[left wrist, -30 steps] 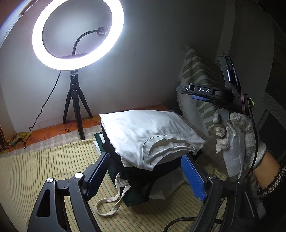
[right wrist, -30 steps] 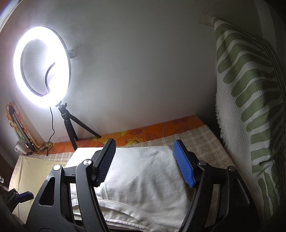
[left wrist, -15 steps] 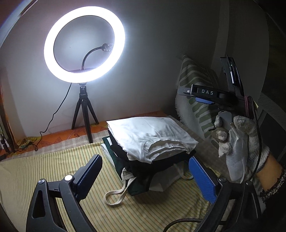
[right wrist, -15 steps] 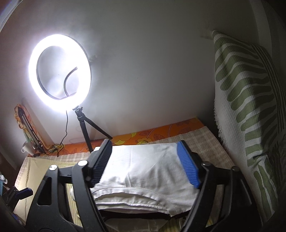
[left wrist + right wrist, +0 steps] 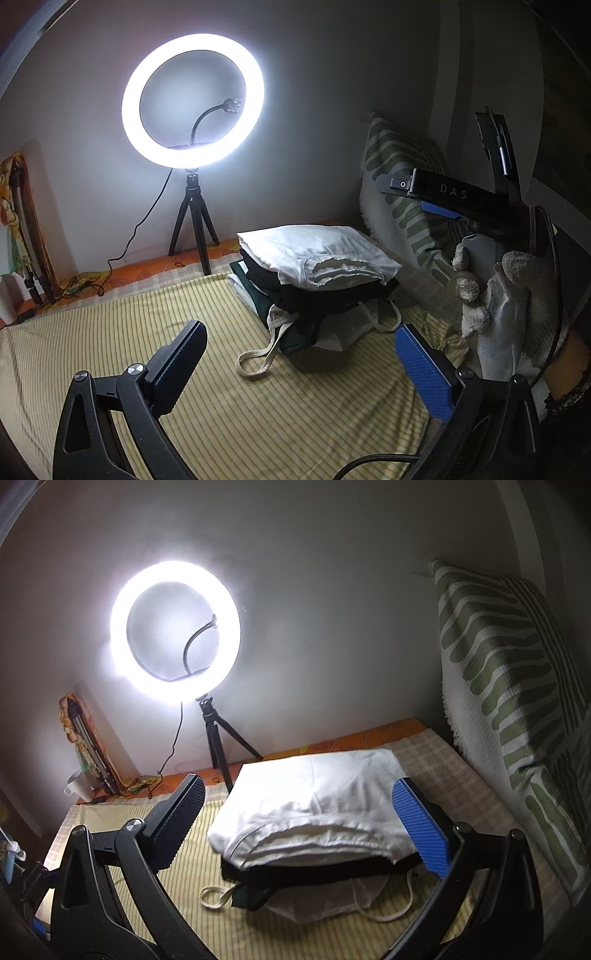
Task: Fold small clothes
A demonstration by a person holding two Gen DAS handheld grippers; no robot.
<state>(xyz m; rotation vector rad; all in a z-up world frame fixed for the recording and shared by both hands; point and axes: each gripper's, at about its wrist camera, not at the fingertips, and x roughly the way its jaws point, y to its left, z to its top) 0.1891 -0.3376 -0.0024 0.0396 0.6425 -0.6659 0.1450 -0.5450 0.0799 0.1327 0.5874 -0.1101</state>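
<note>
One stack of folded clothes (image 5: 314, 280), topped by a white garment (image 5: 317, 797), is seen on the yellow striped mat (image 5: 229, 398); one lit ring light (image 5: 192, 100) is stood against the wall; one striped cushion (image 5: 509, 686) is propped alongside; the left gripper (image 5: 299, 373) and right gripper (image 5: 303, 827) are both held spread and empty.

There is 1 stack of folded clothes (image 5: 317, 280): 1 white garment (image 5: 317, 805) on top, at least 2 dark garments under it, and 1 pale piece at the bottom trailing 2 cord loops. There is 1 ring light (image 5: 192, 101) on 1 tripod (image 5: 194, 229) with 3 legs, 1 green-striped pillow (image 5: 517, 701), 1 striped mat (image 5: 221, 387), 2 grippers, and 1 gloved hand (image 5: 498, 295).
</note>
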